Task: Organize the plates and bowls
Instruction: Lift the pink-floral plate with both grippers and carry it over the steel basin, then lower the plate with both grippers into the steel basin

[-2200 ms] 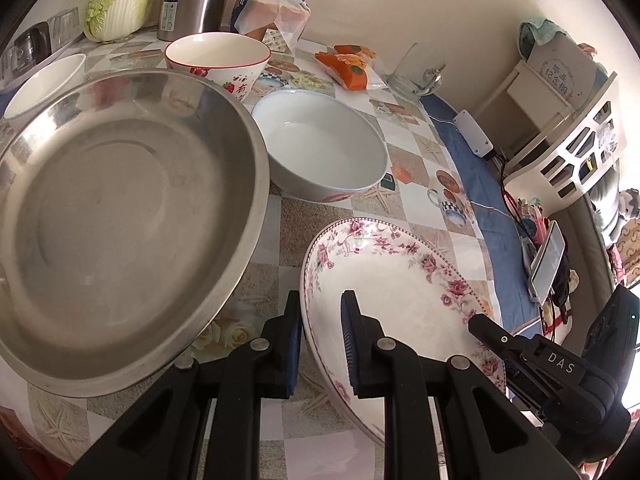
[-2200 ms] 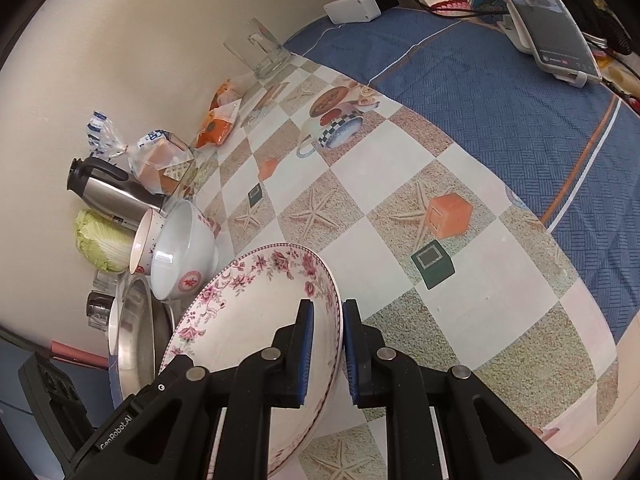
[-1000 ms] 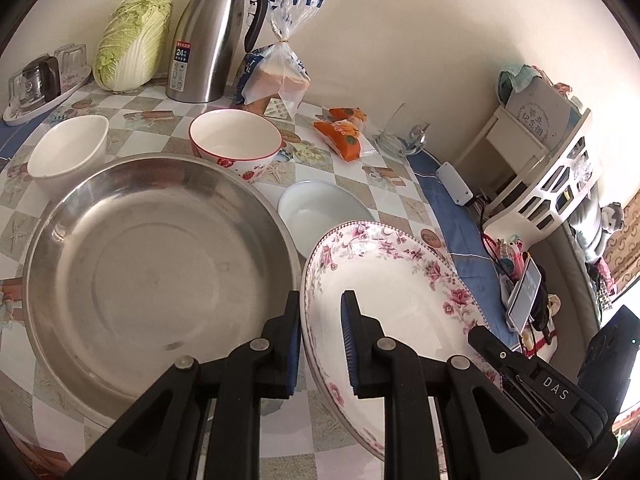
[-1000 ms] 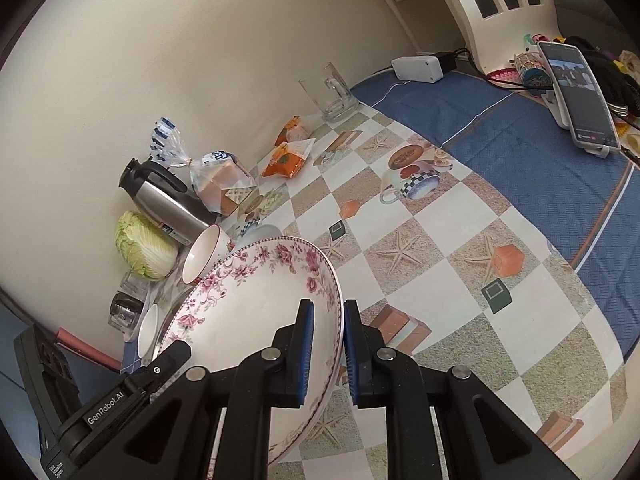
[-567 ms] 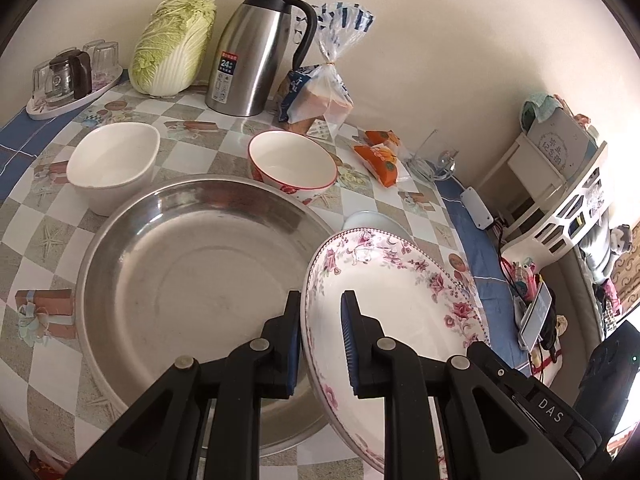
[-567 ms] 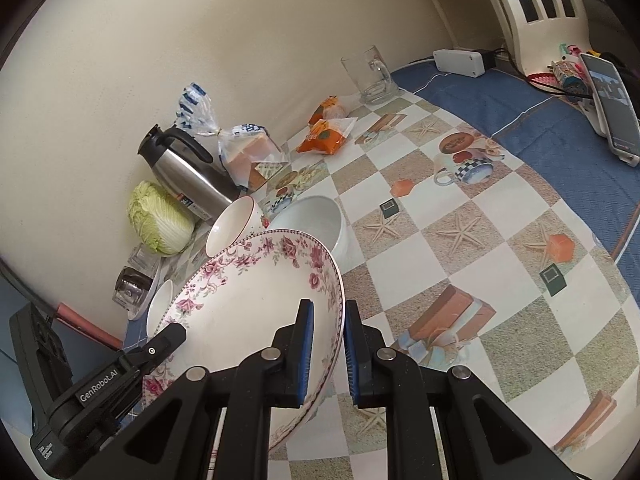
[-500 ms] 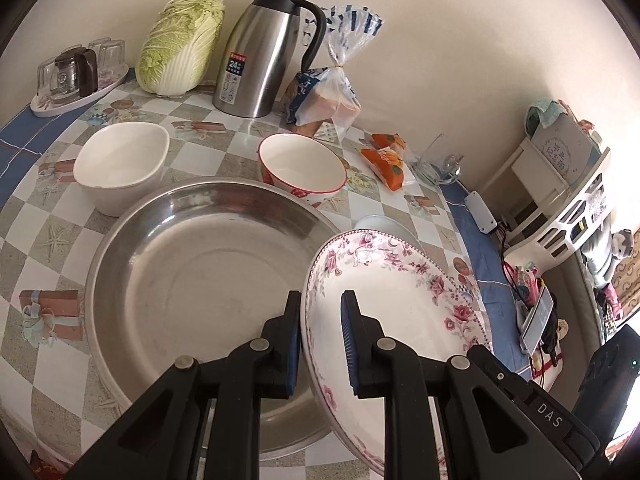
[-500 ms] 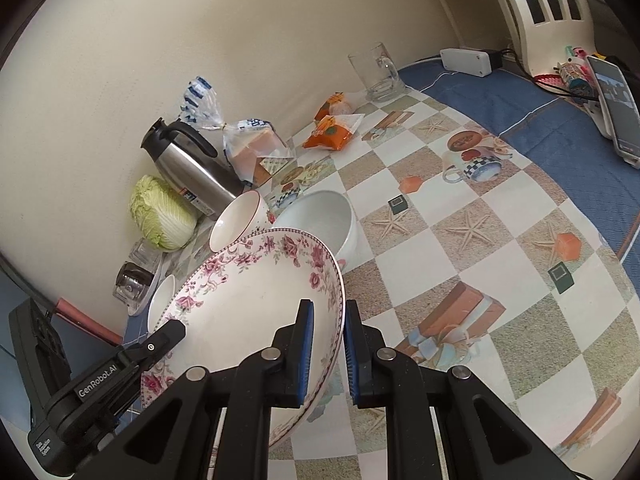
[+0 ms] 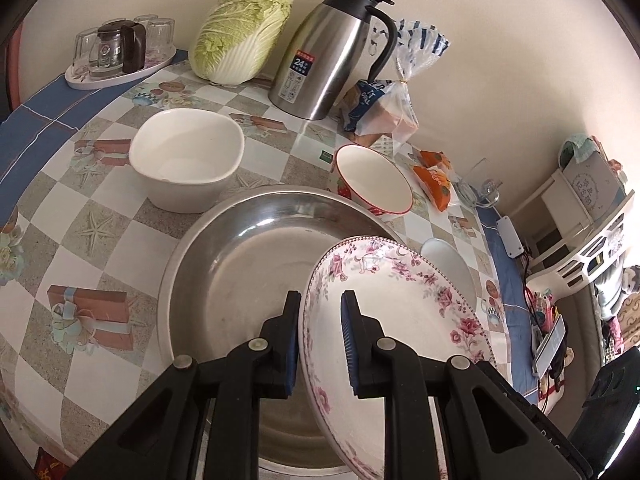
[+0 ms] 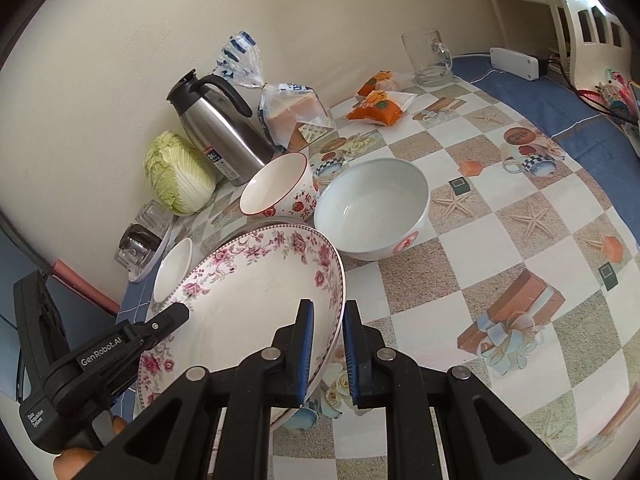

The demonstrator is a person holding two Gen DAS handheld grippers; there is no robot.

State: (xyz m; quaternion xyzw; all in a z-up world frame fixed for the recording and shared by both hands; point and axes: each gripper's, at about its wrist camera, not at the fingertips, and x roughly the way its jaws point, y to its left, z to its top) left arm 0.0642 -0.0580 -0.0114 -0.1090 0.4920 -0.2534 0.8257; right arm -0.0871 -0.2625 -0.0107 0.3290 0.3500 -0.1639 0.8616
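Both grippers hold one floral plate (image 9: 400, 320) (image 10: 248, 304) in the air, tilted, partly over the big steel basin (image 9: 248, 264). My left gripper (image 9: 320, 340) is shut on the plate's left rim; my right gripper (image 10: 326, 348) is shut on its right rim. On the table stand a white square bowl (image 9: 188, 160) (image 10: 172, 272), a red-rimmed bowl (image 9: 374, 180) (image 10: 278, 190) and a pale round bowl (image 10: 372, 208) (image 9: 448, 260). The plate hides most of the basin in the right wrist view.
Along the wall stand a cabbage (image 9: 240, 32), a steel thermos jug (image 9: 332, 52), a bread bag (image 9: 384, 108), orange snack packs (image 10: 380, 108) and a glass mug (image 10: 428, 56). A tray of glasses (image 9: 120, 56) sits far left. A white shelf (image 9: 592, 240) is off to the right.
Both grippers carried the floral plate to the left, from beside the basin to partly over it. More of the table's left end has come into view. The grip on the rim is unchanged.
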